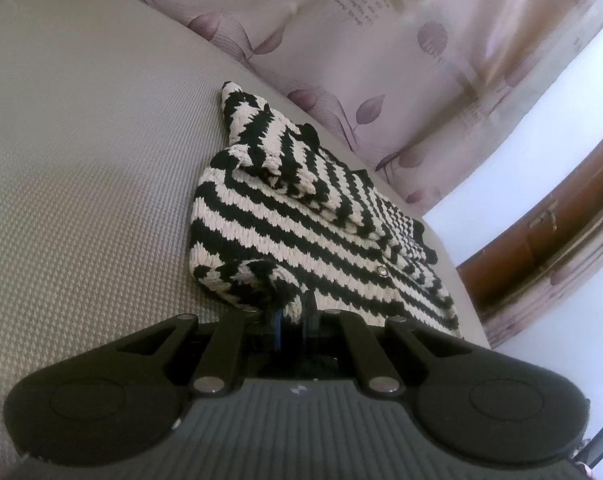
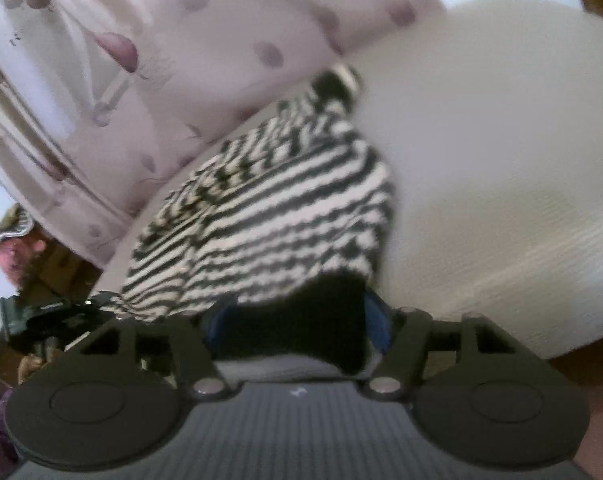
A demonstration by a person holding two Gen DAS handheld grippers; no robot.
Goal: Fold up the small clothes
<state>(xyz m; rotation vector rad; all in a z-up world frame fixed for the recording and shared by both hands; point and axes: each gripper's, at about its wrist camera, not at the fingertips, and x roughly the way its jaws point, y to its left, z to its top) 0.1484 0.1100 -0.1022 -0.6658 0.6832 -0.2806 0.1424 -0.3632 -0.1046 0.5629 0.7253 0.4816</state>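
One striped sweater (image 1: 301, 216), two hand-held grippers.

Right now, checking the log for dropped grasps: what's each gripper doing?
Left gripper: shut on the sweater edge.
Right gripper: jaws apart, sweater cloth between them; too blurred to tell if it grips.

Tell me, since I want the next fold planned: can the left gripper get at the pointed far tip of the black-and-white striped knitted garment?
Probably yes. The left gripper is shut on the black-and-white striped knitted garment at its near edge. The far tip lies bare on the grey textured mat, with nothing in the way.
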